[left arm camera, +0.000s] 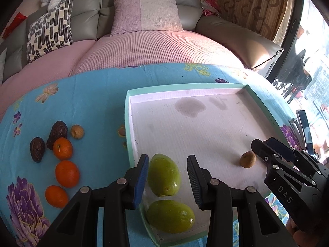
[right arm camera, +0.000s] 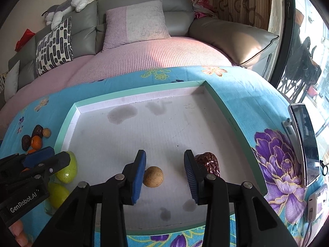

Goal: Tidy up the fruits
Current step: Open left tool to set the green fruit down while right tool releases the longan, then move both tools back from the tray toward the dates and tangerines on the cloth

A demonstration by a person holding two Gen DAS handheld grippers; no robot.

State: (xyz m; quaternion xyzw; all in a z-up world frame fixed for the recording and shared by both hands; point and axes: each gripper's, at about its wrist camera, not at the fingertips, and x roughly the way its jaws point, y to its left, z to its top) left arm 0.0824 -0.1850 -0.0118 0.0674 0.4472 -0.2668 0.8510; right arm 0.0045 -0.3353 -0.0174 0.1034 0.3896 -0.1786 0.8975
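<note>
My right tool (right arm camera: 164,175) is spread around the small brown fruit (right arm camera: 153,176) at 6 o'clock in the tray (right arm camera: 230,115); it looks light, hard and rolling, so I pinch its middle, while my left tool (left arm camera: 167,180) is spread over a green mango (left arm camera: 163,178).

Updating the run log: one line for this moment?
left gripper: open over green fruit | right gripper: open around brown fruit | tray
</note>
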